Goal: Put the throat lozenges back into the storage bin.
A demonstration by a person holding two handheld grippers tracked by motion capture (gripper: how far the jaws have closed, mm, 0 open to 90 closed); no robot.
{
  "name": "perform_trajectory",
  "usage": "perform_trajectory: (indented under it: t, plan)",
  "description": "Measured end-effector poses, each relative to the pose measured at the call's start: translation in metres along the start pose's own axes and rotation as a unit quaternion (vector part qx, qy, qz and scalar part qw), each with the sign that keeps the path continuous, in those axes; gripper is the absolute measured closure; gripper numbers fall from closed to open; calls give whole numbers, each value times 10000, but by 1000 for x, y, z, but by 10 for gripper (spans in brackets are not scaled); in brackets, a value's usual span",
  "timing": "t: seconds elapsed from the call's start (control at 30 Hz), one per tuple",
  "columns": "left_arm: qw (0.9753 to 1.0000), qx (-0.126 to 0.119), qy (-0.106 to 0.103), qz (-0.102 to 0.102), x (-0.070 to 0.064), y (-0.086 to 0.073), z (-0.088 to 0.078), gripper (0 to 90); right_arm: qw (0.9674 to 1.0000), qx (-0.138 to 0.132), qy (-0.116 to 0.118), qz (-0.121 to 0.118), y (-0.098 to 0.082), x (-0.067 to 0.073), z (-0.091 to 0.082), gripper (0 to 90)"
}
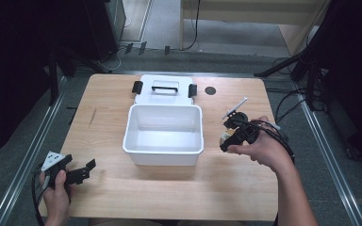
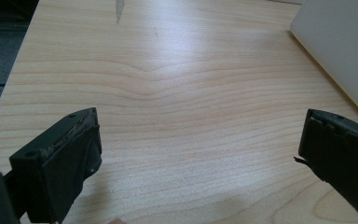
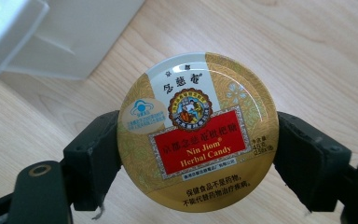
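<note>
Right of the open white box (image 1: 163, 134), the right gripper (image 1: 227, 138) grasps a round gold candy tin (image 3: 197, 131) by its rim, one jaw on each side, lid facing the camera in the right gripper view and the wooden surface (image 1: 179, 188) visible beneath it, so the tin appears lifted clear of the surface. The box stands at the middle of the surface, its lid (image 1: 164, 90) with black handle and latches lying just beyond its far wall; its interior looks bare. A thin white stick-like item (image 1: 234, 108) lies just beyond the right hand; what it is cannot be told. At the near left corner, the left gripper (image 1: 86, 168) rests low over the surface with jaws spread wide and nothing between them; the box wall (image 2: 340, 51) shows at the right of its view. Judged step: carrying the tin toward the box, with the pick-up done and the placing not yet done. Next move, as a judgement: travel left over the box's right wall, lower the tin inside, then release; the rim grip is narrow, so tilt should be kept small to avoid slipping.
</note>
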State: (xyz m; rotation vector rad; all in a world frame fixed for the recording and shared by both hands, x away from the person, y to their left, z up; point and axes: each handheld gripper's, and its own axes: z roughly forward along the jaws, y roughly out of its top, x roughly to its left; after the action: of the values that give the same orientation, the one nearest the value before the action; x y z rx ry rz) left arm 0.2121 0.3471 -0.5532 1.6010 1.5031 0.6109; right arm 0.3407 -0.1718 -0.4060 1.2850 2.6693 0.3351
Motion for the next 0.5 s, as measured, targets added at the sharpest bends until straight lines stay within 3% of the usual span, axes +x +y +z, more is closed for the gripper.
perform_trajectory:
  t: [0.1, 0.37, 0.5]
  plan:
    - [10000, -55, 19, 12, 0, 0, -1, 0, 10000, -30, -6, -10, 3, 1, -4, 208]
    - [9985, -411, 317, 161, -4, -2, -5, 0, 9999, -97, -39, -57, 17, 3, -18, 208]
    - [9964, -649, 468, 261, -5, -3, -7, 0, 9998, -138, -46, -110, 24, 6, -24, 208]
